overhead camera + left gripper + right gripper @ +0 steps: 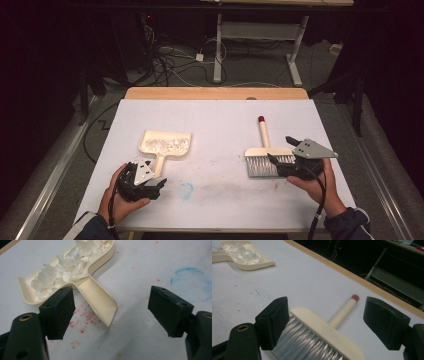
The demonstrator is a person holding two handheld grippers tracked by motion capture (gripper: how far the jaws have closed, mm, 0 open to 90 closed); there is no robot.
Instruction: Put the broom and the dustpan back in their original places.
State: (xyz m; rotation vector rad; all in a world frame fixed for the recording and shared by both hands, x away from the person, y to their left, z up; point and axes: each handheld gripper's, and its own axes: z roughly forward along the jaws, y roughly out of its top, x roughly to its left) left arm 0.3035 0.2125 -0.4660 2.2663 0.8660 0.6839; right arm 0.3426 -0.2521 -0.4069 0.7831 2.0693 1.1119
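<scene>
A cream dustpan (165,143) (75,272) holding white crumpled scraps lies left of centre, its handle (100,300) pointing toward the person. My left gripper (149,176) (111,303) is open at the handle's end, one jaw on each side and neither touching it. A cream hand brush (263,160) (322,337) with pale bristles and a red-tipped handle (343,311) lies at the right. My right gripper (282,150) (327,308) stands open over the brush head, its jaws on either side of it.
The white table top (215,120) carries a blue chalk ring (186,190) (192,281) and red specks (85,320) near the front. A wooden strip (215,93) runs along its far edge. Beyond it are desk legs (218,50) and floor cables.
</scene>
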